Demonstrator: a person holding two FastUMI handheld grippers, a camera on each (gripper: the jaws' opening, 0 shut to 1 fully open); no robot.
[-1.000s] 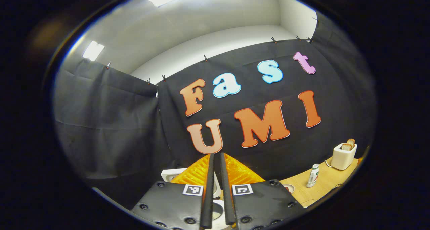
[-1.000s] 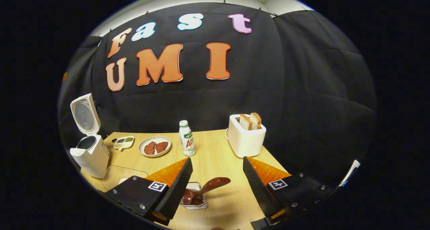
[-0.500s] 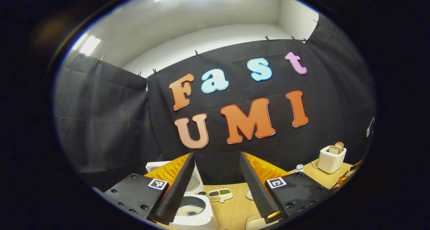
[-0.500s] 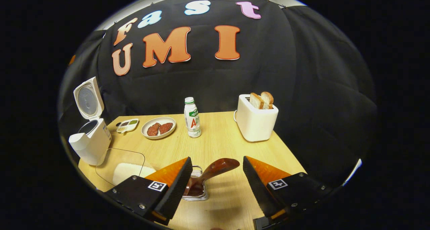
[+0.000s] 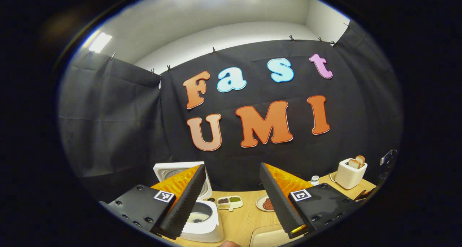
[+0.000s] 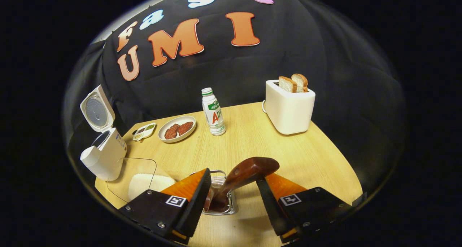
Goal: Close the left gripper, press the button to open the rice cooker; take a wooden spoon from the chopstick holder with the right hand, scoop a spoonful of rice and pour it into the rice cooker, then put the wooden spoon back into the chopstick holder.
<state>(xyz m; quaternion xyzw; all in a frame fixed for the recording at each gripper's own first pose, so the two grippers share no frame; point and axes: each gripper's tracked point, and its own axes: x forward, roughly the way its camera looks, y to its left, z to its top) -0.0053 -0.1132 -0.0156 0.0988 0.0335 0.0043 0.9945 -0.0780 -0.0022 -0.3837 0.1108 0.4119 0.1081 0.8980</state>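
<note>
The right tongs [image 6: 232, 200] straddle the dark brown wooden spoon [image 6: 241, 175], jaws wide apart and holding nothing, neither finger yet on the handle, which leans up out of the small wire chopstick holder [image 6: 221, 203] at the near edge of the pale wooden bench [image 6: 306, 157]. The step in hand appears to be taking the spoon; the next move would call for closing both fingers squarely on the handle, then lifting it clear of the holder's rim without tipping the holder.

Just left of the holder stands one clear container of white rice [image 6: 144, 180], the likely scooping stop. Beyond it, at the bench's left edge, one white rice cooker [image 6: 104, 155] stands with its lid already raised, so the button press looks done. The left tongs [image 5: 231, 198] hang above it, also spread wide and empty, with the cooker's open pot [image 5: 200, 218] below the near finger.

Farther back sit one small divided dish of seasonings [image 6: 143, 131], one round white plate [image 6: 177, 129] carrying two reddish patties, and one white plastic bottle with a green cap [image 6: 213, 111]. Farthest right is one white toaster [image 6: 288, 106] with two slices of bread standing in its slots.
</note>
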